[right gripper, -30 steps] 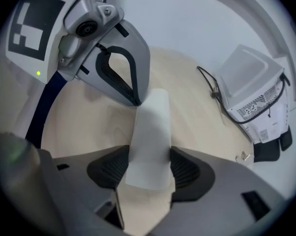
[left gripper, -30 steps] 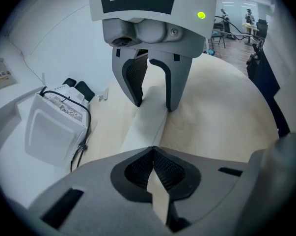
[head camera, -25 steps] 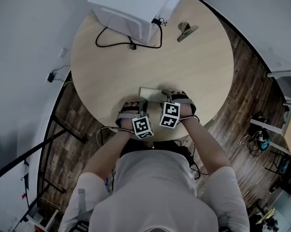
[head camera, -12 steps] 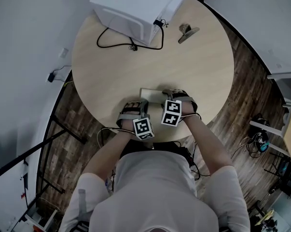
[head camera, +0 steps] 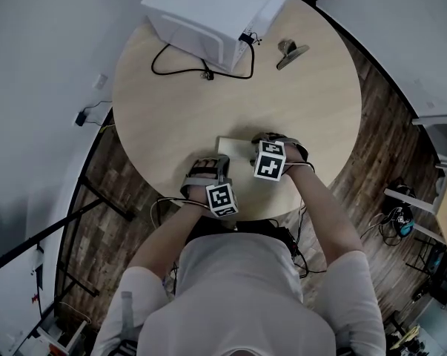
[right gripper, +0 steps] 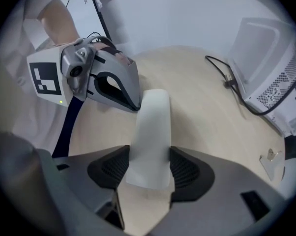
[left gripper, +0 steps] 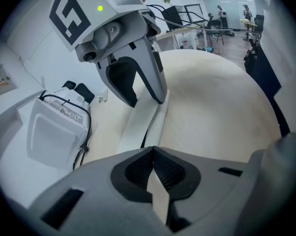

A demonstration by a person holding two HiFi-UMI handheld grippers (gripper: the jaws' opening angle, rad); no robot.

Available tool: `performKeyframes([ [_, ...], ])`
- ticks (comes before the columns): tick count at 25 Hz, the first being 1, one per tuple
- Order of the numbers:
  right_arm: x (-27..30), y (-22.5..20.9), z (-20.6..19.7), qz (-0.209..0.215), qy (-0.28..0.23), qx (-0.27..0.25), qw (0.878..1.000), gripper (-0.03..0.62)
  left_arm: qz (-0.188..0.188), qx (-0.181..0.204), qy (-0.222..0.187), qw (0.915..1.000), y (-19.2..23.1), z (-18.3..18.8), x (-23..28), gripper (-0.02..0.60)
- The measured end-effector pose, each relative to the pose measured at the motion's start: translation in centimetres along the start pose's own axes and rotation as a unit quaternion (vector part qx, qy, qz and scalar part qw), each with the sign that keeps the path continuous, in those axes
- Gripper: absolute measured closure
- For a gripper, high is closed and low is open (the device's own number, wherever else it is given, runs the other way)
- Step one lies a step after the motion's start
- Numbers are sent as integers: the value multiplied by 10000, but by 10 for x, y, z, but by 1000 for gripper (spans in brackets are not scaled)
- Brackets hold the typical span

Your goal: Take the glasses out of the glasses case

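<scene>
Round wooden bench (head camera: 297, 102): wide bare surface between its near edge and the items at the far side.

White box-shaped appliance (head camera: 208, 6): far edge of bench, black cable (head camera: 171, 71) looped just before it.

Glasses case (head camera: 234, 147): white, lies flat near the bench's near edge.

Right gripper (right gripper: 148, 167): fingers closed on one end of the case, one pad against each long side.

Left gripper (left gripper: 152, 151): fingers pressed together, tips at the case's other end; whether they pinch its edge cannot be told.

Small metal object (head camera: 290, 50): far right, well apart from the case.
</scene>
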State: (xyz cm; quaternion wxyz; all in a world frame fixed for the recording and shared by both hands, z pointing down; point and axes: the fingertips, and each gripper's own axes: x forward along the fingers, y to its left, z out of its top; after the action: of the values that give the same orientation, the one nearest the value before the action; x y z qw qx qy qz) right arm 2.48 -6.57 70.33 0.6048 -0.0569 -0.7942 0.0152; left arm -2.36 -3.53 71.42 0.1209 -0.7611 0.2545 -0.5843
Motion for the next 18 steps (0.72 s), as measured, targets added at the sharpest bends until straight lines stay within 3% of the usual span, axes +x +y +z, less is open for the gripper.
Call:
performKeyframes([
  [11, -19, -13, 1, -237, -163, -138, 9995, 356, -34, -52, 8, 10000, -1, -1, 3, 574],
  [18, -33, -30, 2, -714, -383, -25, 9967, 378, -71, -20, 31, 10000, -7, -3, 6, 574],
])
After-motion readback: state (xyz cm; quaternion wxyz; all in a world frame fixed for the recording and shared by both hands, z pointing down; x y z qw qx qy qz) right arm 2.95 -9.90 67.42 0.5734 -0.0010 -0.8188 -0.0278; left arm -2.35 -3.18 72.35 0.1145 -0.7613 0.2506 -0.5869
